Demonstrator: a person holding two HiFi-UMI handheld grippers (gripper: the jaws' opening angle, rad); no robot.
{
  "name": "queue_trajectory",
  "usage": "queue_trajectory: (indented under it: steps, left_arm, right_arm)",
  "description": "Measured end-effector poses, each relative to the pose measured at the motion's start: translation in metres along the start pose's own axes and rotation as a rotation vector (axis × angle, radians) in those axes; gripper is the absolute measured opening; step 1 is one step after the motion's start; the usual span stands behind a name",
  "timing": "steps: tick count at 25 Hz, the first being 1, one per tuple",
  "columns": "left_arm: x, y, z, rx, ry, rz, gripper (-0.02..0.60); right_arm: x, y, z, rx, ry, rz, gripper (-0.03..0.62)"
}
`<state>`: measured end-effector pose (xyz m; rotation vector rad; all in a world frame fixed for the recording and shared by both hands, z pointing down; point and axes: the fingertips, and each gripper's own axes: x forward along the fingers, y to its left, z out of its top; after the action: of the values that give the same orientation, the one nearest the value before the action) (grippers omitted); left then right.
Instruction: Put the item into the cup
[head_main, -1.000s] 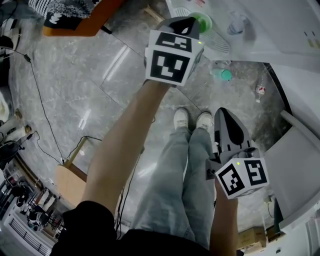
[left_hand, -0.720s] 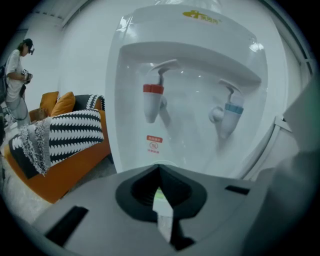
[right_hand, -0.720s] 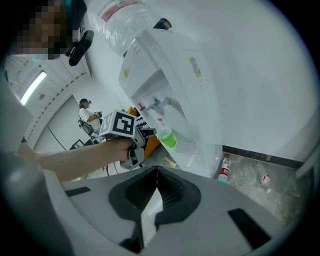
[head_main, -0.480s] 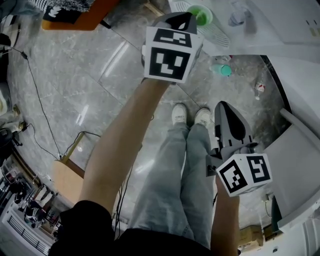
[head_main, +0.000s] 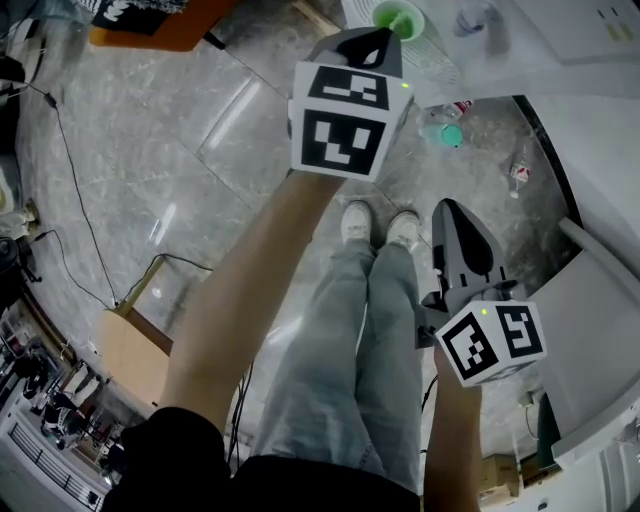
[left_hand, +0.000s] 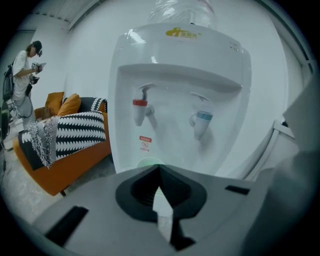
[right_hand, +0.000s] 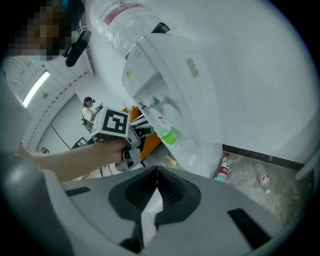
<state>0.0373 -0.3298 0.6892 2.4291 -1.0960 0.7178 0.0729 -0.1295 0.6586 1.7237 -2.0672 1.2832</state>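
The left gripper (head_main: 382, 40) is held out at arm's length towards the white water dispenser (head_main: 560, 45), its fingers closed tip to tip with nothing between them, as the left gripper view shows where they meet (left_hand: 159, 168); the small translucent green cup (head_main: 398, 17) stands on the dispenser's slotted drip tray (head_main: 437, 72), just beyond that gripper's tip; in the left gripper view only the cup's green rim (left_hand: 148, 162) peeps over the closed fingers, below the red tap (left_hand: 140, 103) and left of the blue tap (left_hand: 202, 117); the right gripper view catches the cup (right_hand: 167, 135) from the side, with the left gripper (right_hand: 131, 150) short of it and apart from it; the right gripper (head_main: 452, 210) hangs lower and nearer, over the grey marble floor (head_main: 150, 170) beside the person's white shoes (head_main: 358, 222), its fingers likewise shut on each other and empty (right_hand: 156, 171); compared with a second ago, the cup sits closer to the top edge of the head view and the left gripper's tip, which then overlapped the cup's left side, now lies just on its near side; the right gripper has hardly shifted; a red-labelled plastic bottle (head_main: 458, 107) has come into sight on the floor by the dispenser's foot, next to a green-capped one (head_main: 447, 135); no item for the cup can be made out in any view.
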Motion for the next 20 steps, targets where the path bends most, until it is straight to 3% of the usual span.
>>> queue_trajectory:
  steps: [11,16,20]
  left_arm:
    - [-0.065,-0.042,-0.006,0.002,-0.056,-0.032,0.012]
    - [-0.093,-0.069,-0.022,-0.098,-0.049,-0.097,0.012]
    - [-0.119,-0.094,-0.035,-0.105,-0.048,-0.101,0.012]
  right_arm:
    - [-0.013,-0.008,-0.012,-0.036,0.018,0.013,0.009]
    - [-0.016,-0.011,-0.014,-0.041,0.013,0.016,0.009]
    - [-0.018,-0.012,-0.014,-0.048,0.011,0.019,0.011]
